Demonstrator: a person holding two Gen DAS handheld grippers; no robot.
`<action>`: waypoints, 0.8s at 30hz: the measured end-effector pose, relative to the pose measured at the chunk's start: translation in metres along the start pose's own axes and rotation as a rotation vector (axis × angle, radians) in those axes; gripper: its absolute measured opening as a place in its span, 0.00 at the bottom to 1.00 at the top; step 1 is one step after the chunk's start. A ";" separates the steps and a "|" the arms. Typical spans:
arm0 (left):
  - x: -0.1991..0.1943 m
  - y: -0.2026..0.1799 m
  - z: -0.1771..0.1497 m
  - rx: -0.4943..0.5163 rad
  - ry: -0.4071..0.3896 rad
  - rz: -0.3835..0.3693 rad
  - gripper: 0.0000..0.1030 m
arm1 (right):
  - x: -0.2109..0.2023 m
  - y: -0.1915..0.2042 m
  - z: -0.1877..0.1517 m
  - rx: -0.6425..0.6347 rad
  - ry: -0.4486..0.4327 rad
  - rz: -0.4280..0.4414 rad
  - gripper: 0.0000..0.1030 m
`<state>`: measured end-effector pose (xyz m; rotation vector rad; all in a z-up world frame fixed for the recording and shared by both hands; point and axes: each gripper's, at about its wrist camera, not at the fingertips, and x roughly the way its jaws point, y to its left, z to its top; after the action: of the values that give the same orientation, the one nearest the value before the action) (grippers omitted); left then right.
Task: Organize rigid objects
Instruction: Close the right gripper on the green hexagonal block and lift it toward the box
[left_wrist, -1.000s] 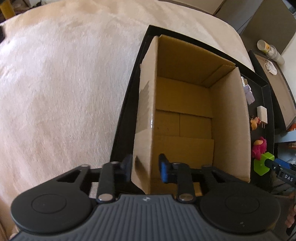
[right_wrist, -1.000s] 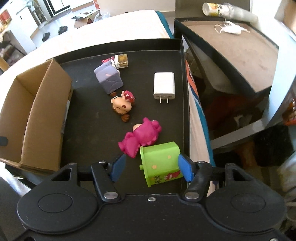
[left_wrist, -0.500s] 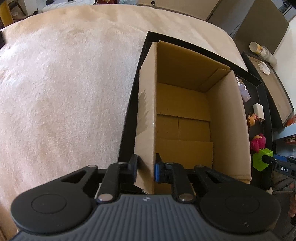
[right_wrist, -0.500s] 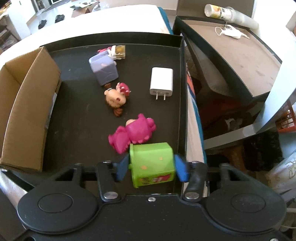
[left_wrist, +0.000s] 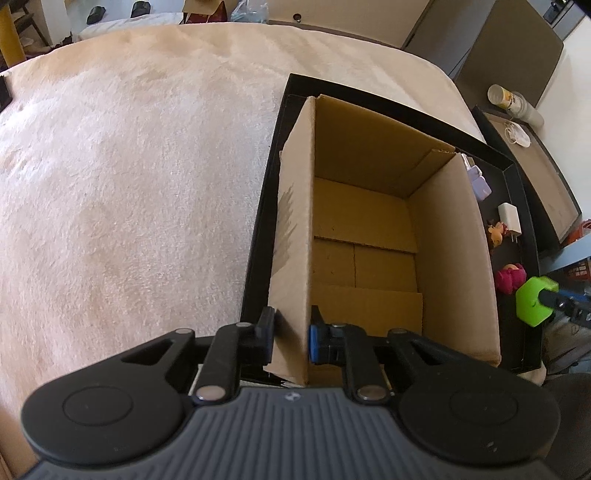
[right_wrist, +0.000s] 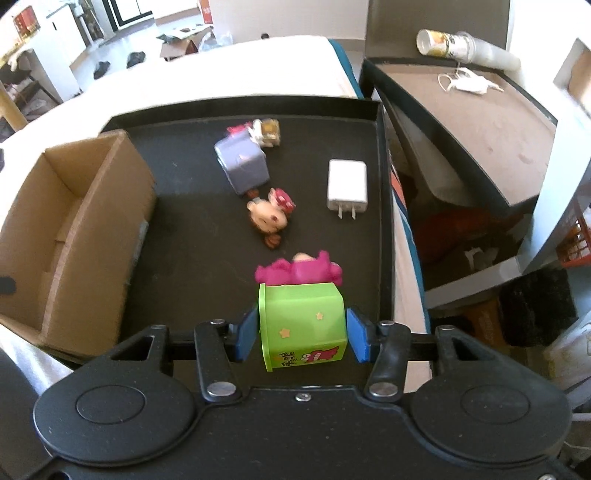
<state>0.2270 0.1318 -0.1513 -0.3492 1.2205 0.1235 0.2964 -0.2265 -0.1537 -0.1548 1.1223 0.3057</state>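
An open cardboard box (left_wrist: 369, 229) stands at the left end of a black tray (right_wrist: 199, 243). My left gripper (left_wrist: 291, 332) is shut on the box's near left wall, one pad outside and one inside. My right gripper (right_wrist: 302, 334) is shut on a green toy box (right_wrist: 303, 325), lifted a little above the tray; the same green toy box (left_wrist: 533, 301) shows at the right edge of the left wrist view. On the tray lie a pink figure (right_wrist: 299, 271), a small doll (right_wrist: 269, 218), a purple cube toy (right_wrist: 242, 164) and a white charger (right_wrist: 347, 186).
A small yellow-and-white toy (right_wrist: 267, 131) lies behind the purple cube. The tray rests on a cream fuzzy blanket (left_wrist: 129, 177). To the right stands a brown-topped side table (right_wrist: 476, 122) with a paper cup stack (right_wrist: 458, 46) and a face mask (right_wrist: 467, 83).
My left jaws closed onto the box wall. My right jaws closed on the green toy box and raised it off the tray, so it now hides part of the pink figure.
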 end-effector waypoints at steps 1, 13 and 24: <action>0.000 -0.001 0.001 0.002 0.001 0.003 0.16 | -0.004 0.003 0.003 -0.004 -0.007 0.007 0.48; 0.002 -0.001 0.002 0.002 0.017 0.009 0.16 | -0.033 0.048 0.031 -0.095 -0.056 0.102 0.48; 0.004 0.001 0.004 0.006 0.032 0.003 0.16 | -0.040 0.092 0.053 -0.149 -0.085 0.150 0.48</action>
<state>0.2321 0.1334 -0.1543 -0.3453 1.2531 0.1177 0.2972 -0.1306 -0.0922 -0.1884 1.0291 0.5257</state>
